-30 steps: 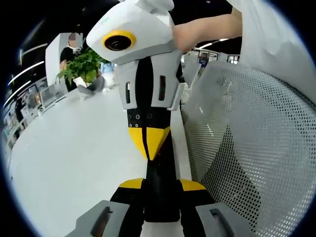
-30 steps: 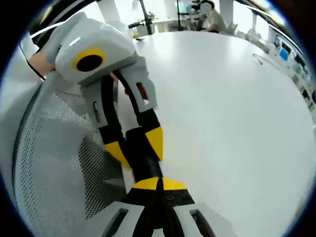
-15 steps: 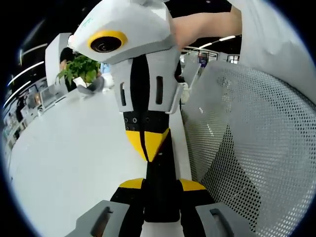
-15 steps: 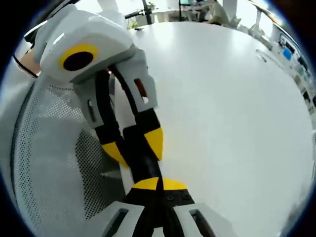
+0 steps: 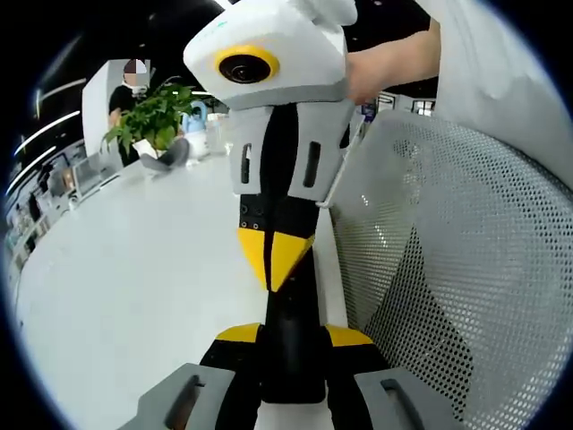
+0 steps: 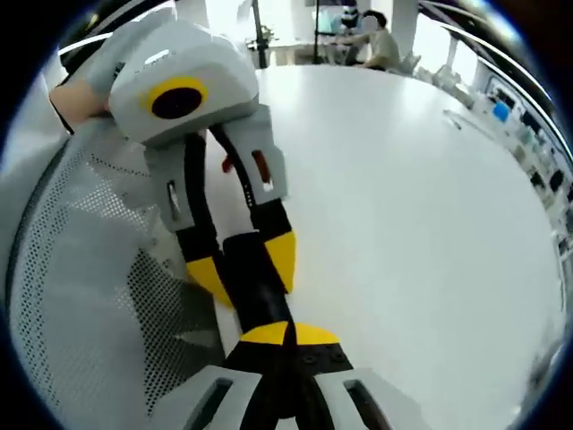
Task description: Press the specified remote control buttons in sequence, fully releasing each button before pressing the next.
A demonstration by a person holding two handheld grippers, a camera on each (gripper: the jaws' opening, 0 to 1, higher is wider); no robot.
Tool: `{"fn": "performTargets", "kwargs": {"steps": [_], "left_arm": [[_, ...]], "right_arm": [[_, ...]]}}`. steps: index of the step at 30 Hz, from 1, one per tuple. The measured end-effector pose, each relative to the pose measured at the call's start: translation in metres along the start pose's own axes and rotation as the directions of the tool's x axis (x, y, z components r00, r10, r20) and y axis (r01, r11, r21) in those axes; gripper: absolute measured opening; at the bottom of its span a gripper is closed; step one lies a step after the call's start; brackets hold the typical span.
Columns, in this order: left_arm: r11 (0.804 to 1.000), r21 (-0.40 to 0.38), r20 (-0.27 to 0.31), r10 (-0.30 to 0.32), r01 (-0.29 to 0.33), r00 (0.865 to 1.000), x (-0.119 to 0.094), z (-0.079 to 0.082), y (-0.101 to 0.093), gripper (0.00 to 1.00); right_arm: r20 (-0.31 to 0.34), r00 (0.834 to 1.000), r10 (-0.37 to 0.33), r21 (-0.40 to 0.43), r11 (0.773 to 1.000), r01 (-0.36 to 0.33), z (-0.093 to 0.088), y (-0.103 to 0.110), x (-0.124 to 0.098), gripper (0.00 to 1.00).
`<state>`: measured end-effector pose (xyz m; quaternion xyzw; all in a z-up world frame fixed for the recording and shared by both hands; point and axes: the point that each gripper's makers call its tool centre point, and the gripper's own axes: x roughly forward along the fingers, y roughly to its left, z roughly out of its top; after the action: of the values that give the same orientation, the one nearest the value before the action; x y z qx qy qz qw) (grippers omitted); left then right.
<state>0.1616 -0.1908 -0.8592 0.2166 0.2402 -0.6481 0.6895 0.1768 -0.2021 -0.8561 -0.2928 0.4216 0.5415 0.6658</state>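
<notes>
— So, closest in, what has the left gripper (image 5: 293, 337) got?

— Its yellow-tipped jaws are clamped on one end of a slim black remote control (image 5: 288, 309), one jaw on each long edge. In the left gripper view the remote runs from 6 o'clock up towards the centre (no buttons can be made out on it).

— And the right gripper (image 6: 286, 333)?

— Its jaws are pressed together, the two yellow tips meeting in a point. That point rests on the remote just beyond the left gripper's jaws. The two grippers face each other nose to nose along the remote's length.

— Who is holding them?

— A hand (image 5: 385, 64) grips the right tool at 1 o'clock in the left gripper view.

— What lies under all this?

— A white table (image 5: 134, 287), spreading towards 9 o'clock in the left gripper view. A white mesh chair back (image 5: 448, 269) stands just beside the grippers at 3 o'clock.

— Farther off?

— A potted plant (image 5: 152, 116) sits at the table's far edge at 10 o'clock. In the right gripper view, a seated person (image 6: 372, 40) is beyond the table at 12 o'clock.
</notes>
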Motion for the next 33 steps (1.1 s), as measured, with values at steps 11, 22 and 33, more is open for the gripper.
{"fn": "performTargets", "kwargs": {"steps": [11,22,33], "left_arm": [[1.000,-0.002,0.002,0.001,-0.001,1.000,0.000,0.000,0.001,0.25],[1.000,-0.002,0.003,0.000,0.000,1.000,0.000,0.000,0.000,0.25],[1.000,-0.002,0.004,-0.001,0.001,1.000,0.000,0.000,0.000,0.25]], "right_arm": [[0.020,1.000,0.016,-0.047,0.999,-0.015,0.005,0.016,-0.001,0.00],[-0.014,1.000,0.000,-0.160,0.987,-0.002,0.006,0.018,0.002,0.00],[-0.073,0.996,-0.043,-0.290,0.957,0.020,0.005,0.019,0.004,0.00]]}}
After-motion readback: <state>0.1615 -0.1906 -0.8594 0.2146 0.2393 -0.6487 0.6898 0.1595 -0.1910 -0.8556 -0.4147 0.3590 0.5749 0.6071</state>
